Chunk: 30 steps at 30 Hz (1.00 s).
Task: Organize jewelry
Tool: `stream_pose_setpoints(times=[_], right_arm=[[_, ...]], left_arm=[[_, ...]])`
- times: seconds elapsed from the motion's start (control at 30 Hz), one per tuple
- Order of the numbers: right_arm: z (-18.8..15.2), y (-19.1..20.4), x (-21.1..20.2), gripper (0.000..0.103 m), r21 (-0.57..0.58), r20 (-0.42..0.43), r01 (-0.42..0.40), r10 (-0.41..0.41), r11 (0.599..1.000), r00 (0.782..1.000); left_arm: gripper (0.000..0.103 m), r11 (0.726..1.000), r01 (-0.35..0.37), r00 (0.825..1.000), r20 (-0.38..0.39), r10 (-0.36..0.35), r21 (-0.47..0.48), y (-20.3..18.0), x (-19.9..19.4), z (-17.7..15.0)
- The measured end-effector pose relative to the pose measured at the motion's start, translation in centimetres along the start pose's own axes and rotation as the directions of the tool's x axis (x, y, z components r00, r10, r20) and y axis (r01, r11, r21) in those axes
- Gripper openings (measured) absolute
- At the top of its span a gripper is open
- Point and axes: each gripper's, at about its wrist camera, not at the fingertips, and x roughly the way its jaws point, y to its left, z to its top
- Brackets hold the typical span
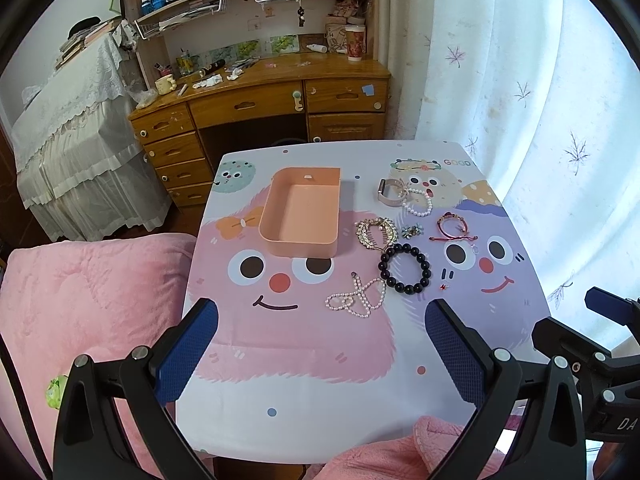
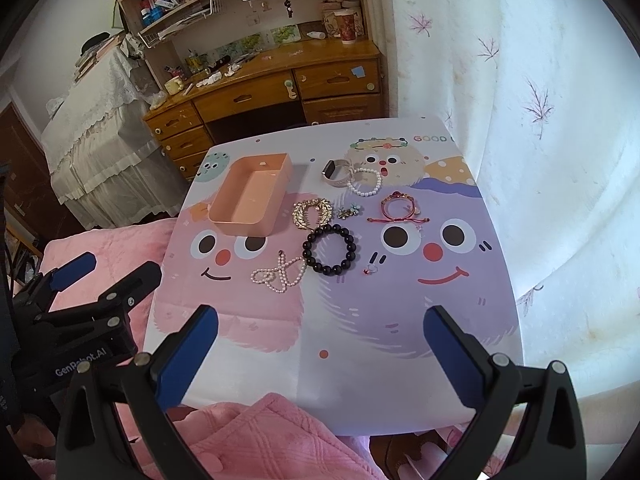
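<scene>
Left gripper [image 1: 322, 340] and right gripper [image 2: 320, 340]: fingers spread wide, empty, hovering over near edge of table [image 2: 360, 380]. Ahead, pearl strand [image 2: 279, 274] beside black bead bracelet [image 2: 330, 251]. Farther back left, peach tray [image 1: 302, 212], long axis running away from cameras, open side up.

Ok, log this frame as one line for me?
stage: start | left gripper: open, holding nothing | right gripper: open, holding nothing | tray: nothing inside | black bead bracelet, pearl strand: on table beside tray
</scene>
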Motion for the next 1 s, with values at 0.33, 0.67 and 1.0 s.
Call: stream_pose_setpoints(times=[0.33, 0.67, 1.0], right_arm=[[-0.08, 0.13, 0.05, 0.103, -0.001, 0.001, -0.001, 0.001, 1.000, 1.000], [-0.04, 0.32, 0.06, 0.103, -0.001, 0.003, 0.001, -0.001, 1.000, 1.000], [-0.02, 0.28, 0.03, 0.103, -0.001, 0.004, 0.001, -0.001, 1.000, 1.000]], left_arm=[[0.102, 1.000, 0.005, 1.000, 0.002, -0.005, 0.002, 0.02, -0.02, -0.07], [0.102, 1.000, 0.021, 1.000, 0.011, -0.021, 0.010, 0.00, -0.23, 0.22], [0.102, 0.999, 0.044, 0.999, 0.019, -0.045, 0.026, 0.48, -0.16, 0.26]])
